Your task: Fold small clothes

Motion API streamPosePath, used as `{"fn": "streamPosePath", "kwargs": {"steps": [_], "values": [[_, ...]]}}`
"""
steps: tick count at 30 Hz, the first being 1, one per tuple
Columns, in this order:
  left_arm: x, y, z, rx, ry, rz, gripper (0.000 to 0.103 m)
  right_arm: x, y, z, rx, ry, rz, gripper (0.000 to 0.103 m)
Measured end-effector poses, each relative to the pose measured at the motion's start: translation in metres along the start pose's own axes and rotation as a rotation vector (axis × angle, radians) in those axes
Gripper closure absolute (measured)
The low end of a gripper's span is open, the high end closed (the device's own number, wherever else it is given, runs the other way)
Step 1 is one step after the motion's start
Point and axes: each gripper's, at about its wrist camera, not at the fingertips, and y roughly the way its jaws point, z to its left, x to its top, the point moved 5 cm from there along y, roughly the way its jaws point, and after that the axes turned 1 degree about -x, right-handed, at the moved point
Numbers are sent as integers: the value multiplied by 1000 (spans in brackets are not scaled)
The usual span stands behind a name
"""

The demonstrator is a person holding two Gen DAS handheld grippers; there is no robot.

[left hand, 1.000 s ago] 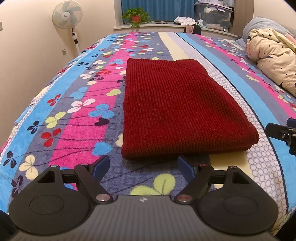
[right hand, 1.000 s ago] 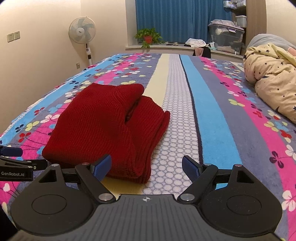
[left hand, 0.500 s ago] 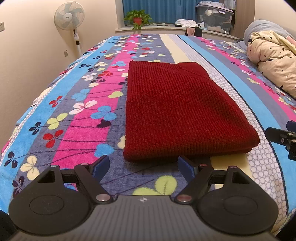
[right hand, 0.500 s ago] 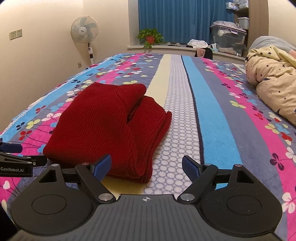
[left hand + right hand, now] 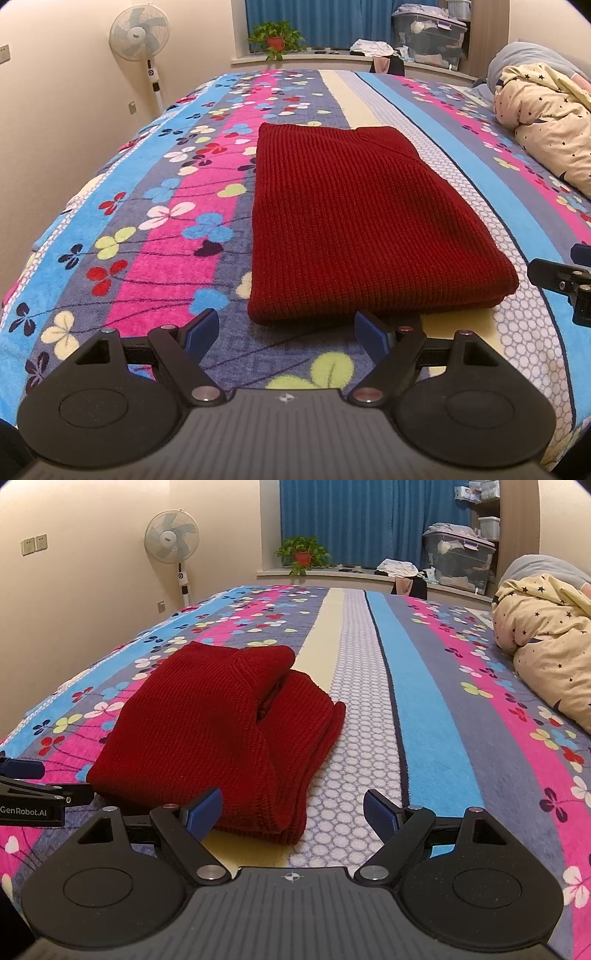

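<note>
A bed [image 5: 155, 229] under a striped floral blanket bears a folded red sweater [image 5: 354, 221] and a star-print quilt [image 5: 546, 110]

The folded sweater [image 5: 354, 229] lies on the bed [image 5: 155, 229], with the left tongs [image 5: 286, 330] just before its near edge, the right tongs [image 5: 293, 812] at its right corner, and the bundled quilt [image 5: 546, 125] far to its right.

cut off and unclear

the star-print quilt [image 5: 546, 122] runs past the right edge; contents of the clear storage box [image 5: 458, 563] are too small to tell.
</note>
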Motion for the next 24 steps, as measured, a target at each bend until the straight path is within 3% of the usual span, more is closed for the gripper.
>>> {"fn": "streamPosePath", "kwargs": {"steps": [24], "values": [[2, -2, 0, -5, 9, -22, 18, 1, 0, 2, 2, -11, -1, 18]]}}
